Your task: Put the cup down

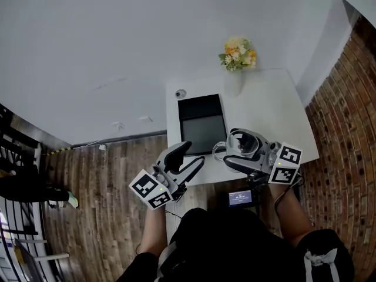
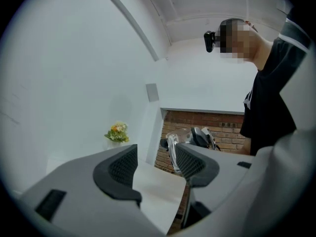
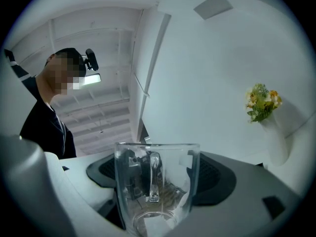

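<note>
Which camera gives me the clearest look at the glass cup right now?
The right gripper view: the glass cup fills the centre, upright between the pads of the right claw, rim and handle clear. The head view shows it small from above; the left gripper view catches only a sliver beyond its own jaw.

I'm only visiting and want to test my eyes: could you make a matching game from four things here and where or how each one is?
1. glass cup
2. left gripper
3. flowers
4. dark screen

A. lying flat on the table
B. open, nothing in it
C. held between the jaws of the right gripper
D. at the table's far edge, by the wall

Pairs: 1-C, 2-B, 3-D, 4-A
</note>
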`<state>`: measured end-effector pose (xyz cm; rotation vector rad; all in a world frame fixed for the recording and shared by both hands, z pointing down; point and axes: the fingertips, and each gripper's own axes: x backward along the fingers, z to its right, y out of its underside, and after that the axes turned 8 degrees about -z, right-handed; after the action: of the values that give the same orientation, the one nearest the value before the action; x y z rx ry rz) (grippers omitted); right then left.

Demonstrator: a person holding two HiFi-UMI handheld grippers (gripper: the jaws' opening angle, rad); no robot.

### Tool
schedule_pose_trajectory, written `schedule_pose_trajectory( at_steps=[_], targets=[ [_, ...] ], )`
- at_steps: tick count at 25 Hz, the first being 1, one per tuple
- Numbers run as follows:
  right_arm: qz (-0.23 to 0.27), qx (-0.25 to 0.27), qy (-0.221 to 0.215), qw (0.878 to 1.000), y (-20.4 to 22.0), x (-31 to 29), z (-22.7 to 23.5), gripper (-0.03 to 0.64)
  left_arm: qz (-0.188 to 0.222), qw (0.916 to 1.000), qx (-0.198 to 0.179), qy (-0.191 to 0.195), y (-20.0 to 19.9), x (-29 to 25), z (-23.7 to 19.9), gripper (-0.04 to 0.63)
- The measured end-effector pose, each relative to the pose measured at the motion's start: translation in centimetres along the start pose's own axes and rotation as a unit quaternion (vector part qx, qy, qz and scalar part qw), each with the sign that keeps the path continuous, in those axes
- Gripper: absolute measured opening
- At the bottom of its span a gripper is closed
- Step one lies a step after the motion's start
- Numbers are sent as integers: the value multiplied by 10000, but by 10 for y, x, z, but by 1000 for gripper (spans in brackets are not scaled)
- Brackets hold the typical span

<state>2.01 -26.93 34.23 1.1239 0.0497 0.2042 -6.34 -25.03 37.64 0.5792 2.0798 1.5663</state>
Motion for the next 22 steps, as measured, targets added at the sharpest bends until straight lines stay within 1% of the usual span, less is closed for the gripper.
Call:
schedule_pose_trajectory(
  at_steps=[5, 9, 12, 18, 22],
  targets=[
    [-35, -81, -38, 10000, 3, -9, 7, 410, -102, 9999, 111, 79, 8, -3, -7, 241],
    [14, -167, 109, 9998, 6, -17, 11, 410, -170, 9995, 98, 236, 11, 0, -8, 241],
    [46, -135, 155, 9998, 6, -24, 7, 410, -223, 9993, 102, 288, 13, 5, -12, 241],
    [86, -110, 240, 9996, 2, -33, 3, 410, -172, 9988, 71, 461, 7, 9, -15, 241],
    [132, -77, 278, 9995, -1, -37, 2, 410, -163, 9987, 35, 474, 4, 12, -20, 241]
  ],
)
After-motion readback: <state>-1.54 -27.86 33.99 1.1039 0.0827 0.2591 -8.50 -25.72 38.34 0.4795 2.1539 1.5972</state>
